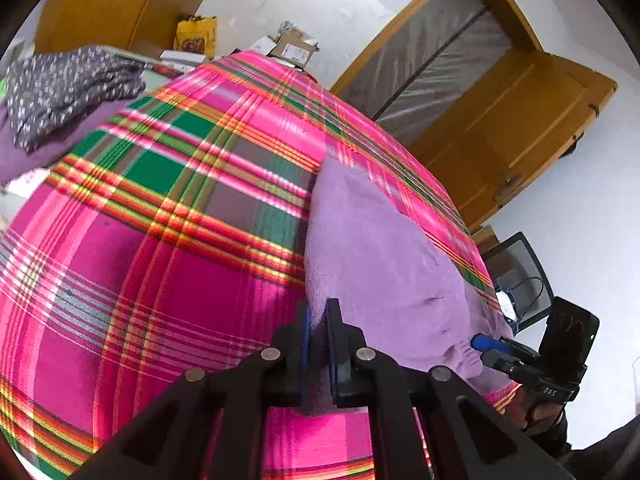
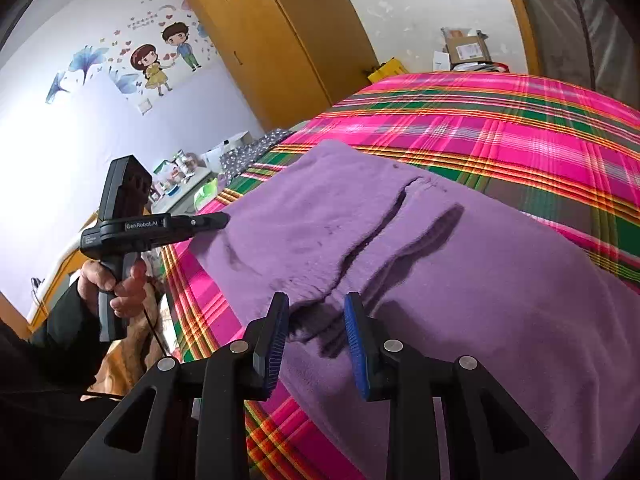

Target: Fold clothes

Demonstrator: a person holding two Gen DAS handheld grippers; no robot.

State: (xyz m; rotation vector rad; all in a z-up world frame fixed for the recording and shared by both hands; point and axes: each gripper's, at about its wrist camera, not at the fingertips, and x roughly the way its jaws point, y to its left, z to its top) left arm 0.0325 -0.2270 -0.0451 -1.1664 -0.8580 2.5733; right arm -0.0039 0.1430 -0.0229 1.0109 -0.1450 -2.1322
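Left wrist view, left hand-held gripper (image 1: 318,320) clamped on purple garment (image 1: 384,256) edge, plaid bedcover (image 1: 160,240) beneath

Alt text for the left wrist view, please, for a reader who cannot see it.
The left gripper is closed on the near edge of a purple fleece garment lying on a bright pink plaid bedspread. The right gripper sits at the garment's other corner at lower right, and a wooden door stands behind.
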